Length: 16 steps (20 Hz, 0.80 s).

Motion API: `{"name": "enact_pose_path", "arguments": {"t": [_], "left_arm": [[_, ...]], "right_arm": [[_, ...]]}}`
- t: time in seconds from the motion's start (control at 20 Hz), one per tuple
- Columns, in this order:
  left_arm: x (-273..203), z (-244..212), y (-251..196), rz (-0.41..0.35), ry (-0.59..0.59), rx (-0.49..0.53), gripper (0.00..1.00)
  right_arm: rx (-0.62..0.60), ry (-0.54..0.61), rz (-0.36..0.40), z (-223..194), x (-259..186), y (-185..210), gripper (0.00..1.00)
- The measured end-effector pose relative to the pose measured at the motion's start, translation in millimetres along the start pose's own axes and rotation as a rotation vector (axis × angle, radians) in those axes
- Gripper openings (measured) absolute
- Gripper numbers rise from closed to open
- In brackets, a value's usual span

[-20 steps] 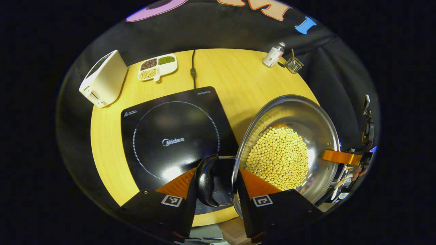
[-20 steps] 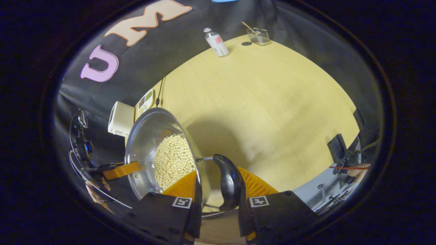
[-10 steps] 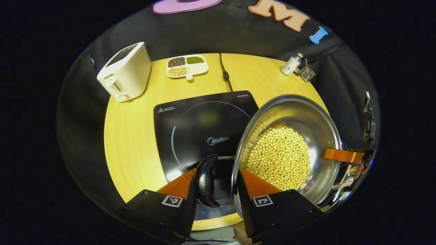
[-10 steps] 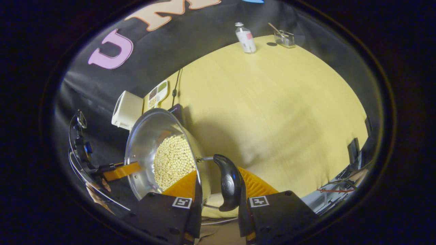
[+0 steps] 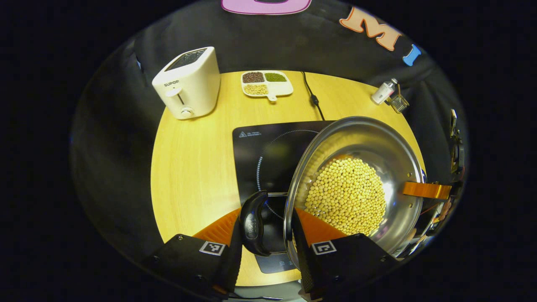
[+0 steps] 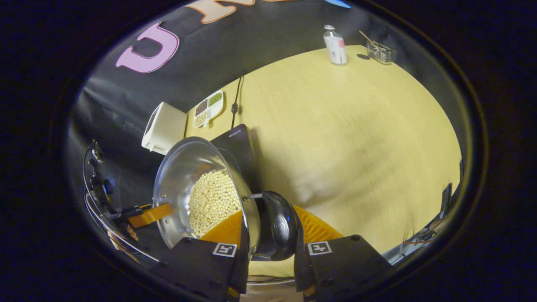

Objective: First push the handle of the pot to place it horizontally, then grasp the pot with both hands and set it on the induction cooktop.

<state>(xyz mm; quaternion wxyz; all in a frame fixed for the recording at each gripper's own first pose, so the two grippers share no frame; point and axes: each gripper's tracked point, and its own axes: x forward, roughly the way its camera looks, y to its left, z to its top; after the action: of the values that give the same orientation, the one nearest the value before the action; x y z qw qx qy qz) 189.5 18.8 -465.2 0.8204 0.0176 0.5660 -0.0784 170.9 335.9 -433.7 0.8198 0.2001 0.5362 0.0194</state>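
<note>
Pot (image 5: 356,184) of pale beans sits between my two tools, low and right of centre in the left gripper view, its steel rim overlapping the right part of the black induction cooktop (image 5: 260,155); I cannot tell whether its base touches the glass. My left tool (image 5: 265,222) is clamped at the bottom of that view, one finger outside the black side handle (image 5: 253,222) and the other inside the pot wall, so handle and rim are pinched between them. At the right edge of the same view, a finger of my right tool (image 5: 426,190) reaches across the far rim.

In the right gripper view the pot (image 6: 201,193) lies at lower left, and my right tool (image 6: 268,233) is closed the same way at the bottom, over the other black handle (image 6: 279,226) and the rim. A finger of my left tool (image 6: 149,214) shows at the pot's far side, lower left. The cooktop (image 6: 237,147) pokes out just behind the pot.

On the wooden table (image 5: 197,167), a white toaster (image 5: 186,82) stands at upper left, a divided dish (image 5: 266,83) of grains at upper centre with the power cord (image 5: 312,98) just right of it, and a small bottle (image 5: 384,91) beside a wire holder (image 5: 399,102) at upper right.
</note>
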Motion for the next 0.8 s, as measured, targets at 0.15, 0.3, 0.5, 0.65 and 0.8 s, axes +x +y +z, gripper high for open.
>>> {"name": "enact_pose_path", "arguments": {"t": [0.15, 0.3, 0.5, 0.65, 0.8], "left_arm": [[-1.3, -0.9, -2.6, 0.025, -0.011, -0.008, 0.6], [-4.0, -2.1, -3.6, 0.034, -0.001, -0.026, 0.6], [-9.7, -2.5, -2.9, 0.059, 0.004, -0.032, 0.6], [-6.5, -4.1, -6.3, 0.073, -0.006, -0.023, 0.6], [-8.5, -4.1, -6.3, 0.073, -0.02, -0.021, 0.6]], "right_arm": [[-0.008, 0.0, 0.002, 3.6, 14.3, 7.5, 0.4], [-0.019, 0.004, -0.003, 7.1, 26.9, 12.2, 0.4], [-0.026, 0.01, -0.001, 6.5, 40.0, 17.3, 0.4], [-0.014, 0.008, -0.009, 7.6, 47.6, 18.2, 0.46], [-0.006, -0.004, -0.016, 9.9, 52.3, 20.3, 0.46]]}}
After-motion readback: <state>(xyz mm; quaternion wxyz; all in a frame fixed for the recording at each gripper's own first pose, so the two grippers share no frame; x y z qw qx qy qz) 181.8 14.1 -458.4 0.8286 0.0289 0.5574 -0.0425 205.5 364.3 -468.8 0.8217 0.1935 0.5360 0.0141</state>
